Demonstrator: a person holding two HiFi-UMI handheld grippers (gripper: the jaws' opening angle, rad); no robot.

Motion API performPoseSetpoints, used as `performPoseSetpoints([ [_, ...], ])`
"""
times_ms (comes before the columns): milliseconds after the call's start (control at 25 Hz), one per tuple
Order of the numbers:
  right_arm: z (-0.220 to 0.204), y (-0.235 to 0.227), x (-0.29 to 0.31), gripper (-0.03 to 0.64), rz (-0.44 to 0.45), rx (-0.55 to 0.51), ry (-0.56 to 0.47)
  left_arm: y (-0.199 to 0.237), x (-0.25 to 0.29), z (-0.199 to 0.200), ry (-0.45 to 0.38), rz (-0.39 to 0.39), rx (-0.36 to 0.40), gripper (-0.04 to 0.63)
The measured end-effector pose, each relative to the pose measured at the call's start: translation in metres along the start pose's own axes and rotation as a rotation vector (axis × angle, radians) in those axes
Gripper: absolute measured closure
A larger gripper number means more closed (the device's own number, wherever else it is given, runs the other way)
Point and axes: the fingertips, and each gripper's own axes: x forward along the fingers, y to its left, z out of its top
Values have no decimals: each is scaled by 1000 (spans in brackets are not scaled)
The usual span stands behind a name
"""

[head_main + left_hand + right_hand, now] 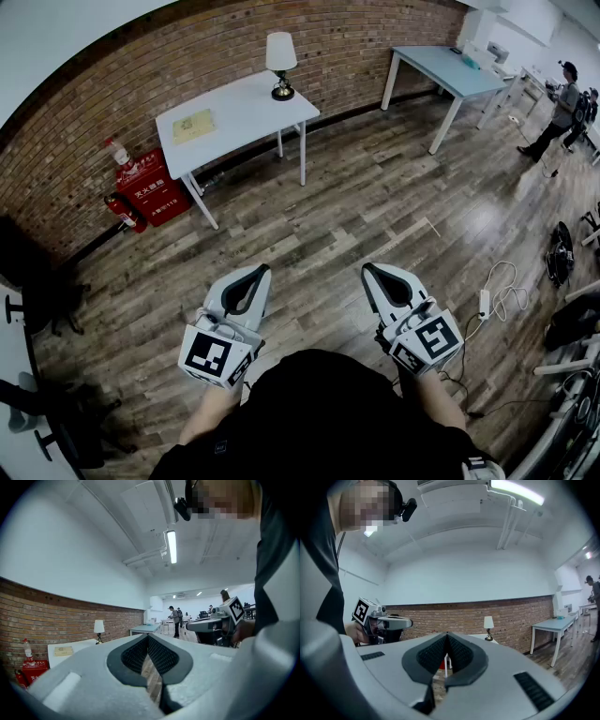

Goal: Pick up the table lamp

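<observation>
**Both grippers closed and level, lamp far off on the white table**

I'm running both tools low in front of the person's body, over the brown wood-plank floor (375, 197). The grey-and-white left gripper (260, 270) is pointing level, and in its own view its jaws are pressing together at the tips with nothing between them (147, 635). The grey-and-white right gripper (367, 267) is sitting level beside it, a gap apart. Its jaws are pressing together too, nothing pinched (446, 633). Each gripper is showing in the other's view, off to the side.

The small table lamp (279, 64) with a white shade and dark base is standing upright at the back right corner of the white rectangular table (246, 111). That table is sitting against the red brick wall (141, 84), well apart from both grippers. The lamp is also showing small in the left gripper view (99, 629) and the right gripper view (488, 625).

A flat yellowish book-like thing (194, 126) is lying on the table's left half. A red fire-extinguisher cabinet (150, 189) is standing on the floor left of the table. A pale blue table (441, 67) is standing further right. Two people (565, 105) are standing at the far right. A white power strip with cable (487, 302) is lying on the floor right of the right gripper.
</observation>
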Motion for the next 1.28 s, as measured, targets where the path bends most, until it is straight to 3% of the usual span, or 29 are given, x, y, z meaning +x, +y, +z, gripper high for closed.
performPoseSetpoints([
  [400,-32,28,45,604,-32,-30,72,55,-34,-19,35,-6,-11,588],
  [680,-47,25,85,604,31,31,78,93,-16,-36,57,2,-22,588],
  [960,-63,-38,157,603,93,79,86,145,54,-47,87,30,-17,588],
  [1280,-49,-160,248,603,209,40,110,209,199,-25,79,96,14,588],
])
